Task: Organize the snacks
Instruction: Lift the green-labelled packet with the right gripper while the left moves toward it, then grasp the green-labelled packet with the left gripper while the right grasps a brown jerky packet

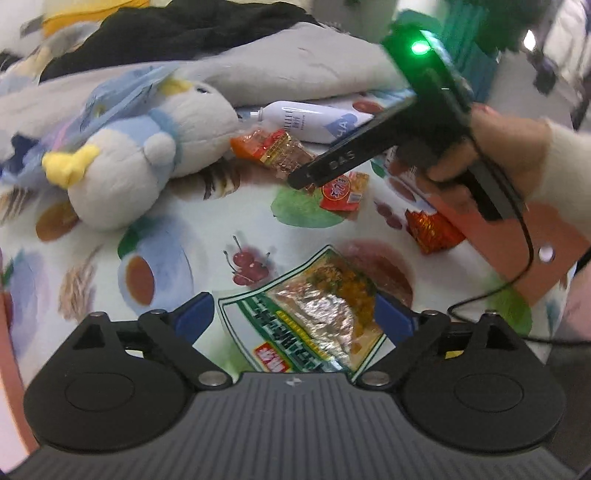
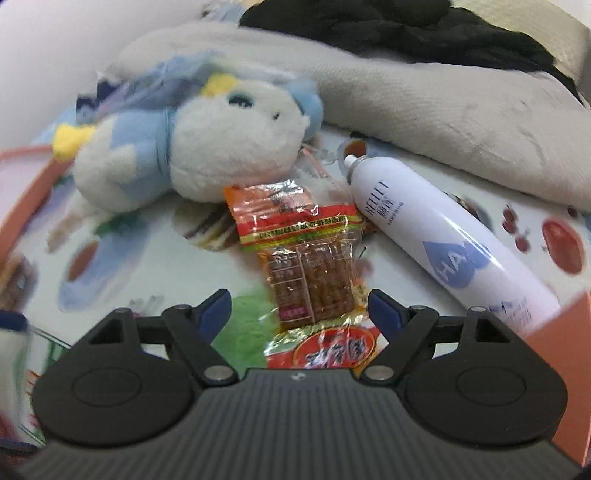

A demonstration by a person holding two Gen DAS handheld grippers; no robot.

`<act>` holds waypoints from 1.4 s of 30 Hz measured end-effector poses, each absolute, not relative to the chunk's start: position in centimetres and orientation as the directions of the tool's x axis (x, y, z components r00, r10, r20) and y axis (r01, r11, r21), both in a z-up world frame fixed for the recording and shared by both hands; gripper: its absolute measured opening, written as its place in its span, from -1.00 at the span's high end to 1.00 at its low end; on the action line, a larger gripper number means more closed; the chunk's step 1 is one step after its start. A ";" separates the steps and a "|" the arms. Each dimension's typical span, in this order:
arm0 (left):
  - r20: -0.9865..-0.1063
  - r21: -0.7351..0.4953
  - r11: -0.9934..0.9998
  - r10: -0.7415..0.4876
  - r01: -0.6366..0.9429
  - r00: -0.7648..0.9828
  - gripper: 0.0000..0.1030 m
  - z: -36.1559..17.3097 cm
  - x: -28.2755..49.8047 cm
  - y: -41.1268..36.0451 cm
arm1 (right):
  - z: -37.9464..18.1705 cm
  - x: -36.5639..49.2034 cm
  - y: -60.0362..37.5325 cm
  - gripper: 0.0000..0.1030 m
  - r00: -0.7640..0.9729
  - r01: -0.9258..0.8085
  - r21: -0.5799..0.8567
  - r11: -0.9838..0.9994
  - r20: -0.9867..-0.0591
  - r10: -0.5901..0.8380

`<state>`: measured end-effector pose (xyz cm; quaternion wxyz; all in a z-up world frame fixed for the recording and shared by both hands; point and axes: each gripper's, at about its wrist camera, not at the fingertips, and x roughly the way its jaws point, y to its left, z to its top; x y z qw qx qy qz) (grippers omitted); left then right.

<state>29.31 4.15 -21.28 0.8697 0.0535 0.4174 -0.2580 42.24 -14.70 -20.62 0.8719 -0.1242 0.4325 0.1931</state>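
Observation:
In the left wrist view a green and white snack packet (image 1: 310, 314) lies flat on the fruit-print cloth (image 1: 177, 229), between the blue pads of my open left gripper (image 1: 295, 319); the pads stand beside its edges. Further off lie a small red packet (image 1: 343, 192) and an orange-red foil packet (image 1: 432, 229). A hand holds my right gripper (image 1: 317, 170) over a clear orange packet of brown strips (image 1: 273, 151). In the right wrist view that packet of strips (image 2: 295, 258) lies just ahead of my open right gripper (image 2: 299, 306), with the red packet (image 2: 325, 350) under its base.
A white and blue plush toy (image 1: 140, 158) lies left of the snacks, touching the packet of strips. A white spray bottle (image 2: 443, 236) lies to the right. A grey blanket (image 2: 424, 99) and dark clothing (image 1: 184, 29) pile up behind. A salmon cardboard piece (image 1: 546, 258) sits at right.

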 end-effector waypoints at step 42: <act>-0.830 -0.077 0.697 -0.441 0.713 0.341 -0.43 -25.9 31.8 -0.8 | -19.2 35.8 -15.7 -0.06 0.481 -0.374 0.102 0.922 -0.829 0.286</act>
